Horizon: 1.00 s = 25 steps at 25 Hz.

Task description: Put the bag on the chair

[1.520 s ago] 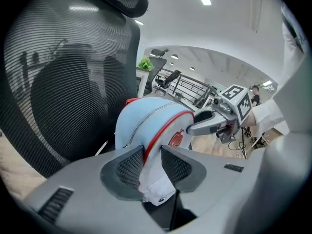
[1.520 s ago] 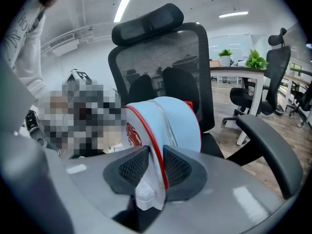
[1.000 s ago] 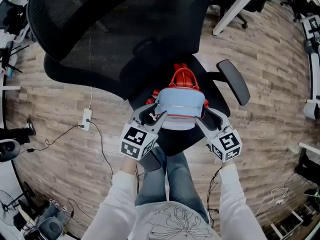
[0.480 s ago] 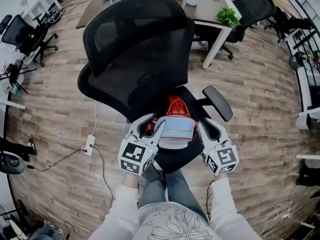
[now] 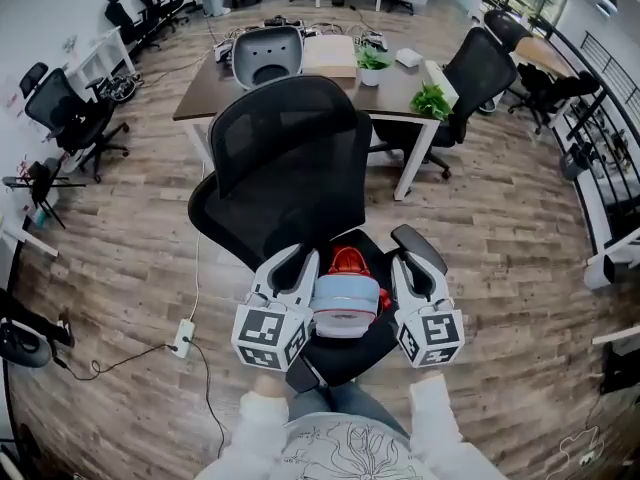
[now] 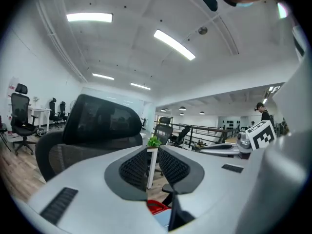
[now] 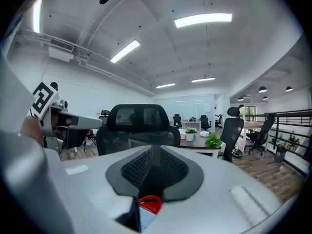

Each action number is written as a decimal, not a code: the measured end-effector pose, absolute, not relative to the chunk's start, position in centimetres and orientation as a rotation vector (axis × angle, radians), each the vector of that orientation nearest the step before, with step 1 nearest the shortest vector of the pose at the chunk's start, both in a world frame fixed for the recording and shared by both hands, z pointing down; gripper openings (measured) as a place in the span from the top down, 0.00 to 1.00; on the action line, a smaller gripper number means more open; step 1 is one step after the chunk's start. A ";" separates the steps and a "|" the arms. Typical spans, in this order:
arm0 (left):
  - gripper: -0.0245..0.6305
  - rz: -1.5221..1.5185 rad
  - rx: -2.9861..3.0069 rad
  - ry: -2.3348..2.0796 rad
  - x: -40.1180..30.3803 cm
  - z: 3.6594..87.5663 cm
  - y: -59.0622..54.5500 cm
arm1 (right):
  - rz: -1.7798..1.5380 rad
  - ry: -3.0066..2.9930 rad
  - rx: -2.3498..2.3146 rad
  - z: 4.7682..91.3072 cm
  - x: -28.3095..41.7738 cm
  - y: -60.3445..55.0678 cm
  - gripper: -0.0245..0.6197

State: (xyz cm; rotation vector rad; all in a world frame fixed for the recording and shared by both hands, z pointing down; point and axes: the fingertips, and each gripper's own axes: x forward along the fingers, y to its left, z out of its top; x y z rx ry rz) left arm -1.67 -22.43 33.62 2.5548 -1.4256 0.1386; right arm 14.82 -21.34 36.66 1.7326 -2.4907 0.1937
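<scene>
Left tongs (image 6: 153, 150) just closing, empty, chair (image 6: 100, 123) beyond

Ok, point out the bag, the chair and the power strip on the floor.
bag (image 5: 345, 306), head view, on its light blue top panel.
chair (image 5: 290, 158), head view, on the black mesh backrest.
power strip (image 5: 183, 340), head view, on its white body.

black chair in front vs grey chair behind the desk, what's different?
The black chair has a dark mesh back; the grey chair has a pale one. The black chair stands on open floor with the bag on its seat; the grey chair is tucked against the desk, seat hidden. Both are high-backed office chairs.
</scene>
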 end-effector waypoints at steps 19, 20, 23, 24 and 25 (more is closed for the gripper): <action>0.92 -0.033 2.641 -1.640 -2.5 25.6 -18.4 | -0.042 -2.647 1.865 26.4 14.0 -17.7 0.91; 0.92 -0.035 2.645 -1.649 -2.5 25.4 -18.3 | -0.038 -2.653 1.865 26.3 14.0 -17.7 0.91; 0.92 -0.035 2.655 -1.663 -2.6 25.0 -18.2 | -0.034 -2.660 1.865 26.3 13.9 -17.7 0.92; 0.92 -0.036 2.656 -1.665 -2.6 25.0 -18.1 | -0.030 -2.661 1.866 26.3 13.9 -17.7 0.92; 0.92 -0.037 2.657 -1.666 -2.6 24.9 -18.1 | -0.028 -2.659 1.867 26.3 13.8 -17.8 0.92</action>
